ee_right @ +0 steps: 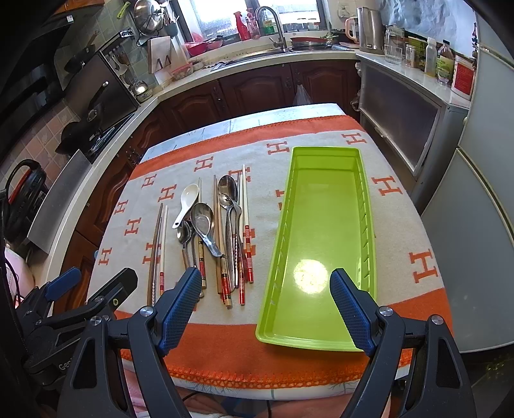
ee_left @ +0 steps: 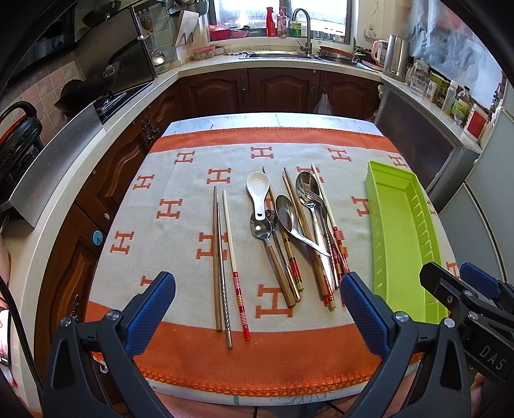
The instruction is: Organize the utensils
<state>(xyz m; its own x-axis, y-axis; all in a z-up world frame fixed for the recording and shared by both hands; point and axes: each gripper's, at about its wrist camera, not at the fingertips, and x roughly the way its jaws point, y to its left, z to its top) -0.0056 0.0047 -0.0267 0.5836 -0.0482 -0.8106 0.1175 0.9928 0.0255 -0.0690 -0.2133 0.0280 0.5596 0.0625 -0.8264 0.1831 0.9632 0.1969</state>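
Right tool (ee_left: 462, 279) body reads "DAS".

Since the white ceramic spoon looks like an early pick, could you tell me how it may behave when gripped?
The white ceramic spoon looks glazed, so it may slip between the pads. Being ceramic, it is probably stiff and could chip if dropped. Its handle end rests against a metal spoon, so lifting it might nudge that one.

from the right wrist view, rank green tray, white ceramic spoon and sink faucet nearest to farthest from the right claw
1. Green tray: directly under the open right claw, on the cloth.
2. White ceramic spoon: ahead and left, in the utensil pile.
3. Sink faucet: far back by the window.
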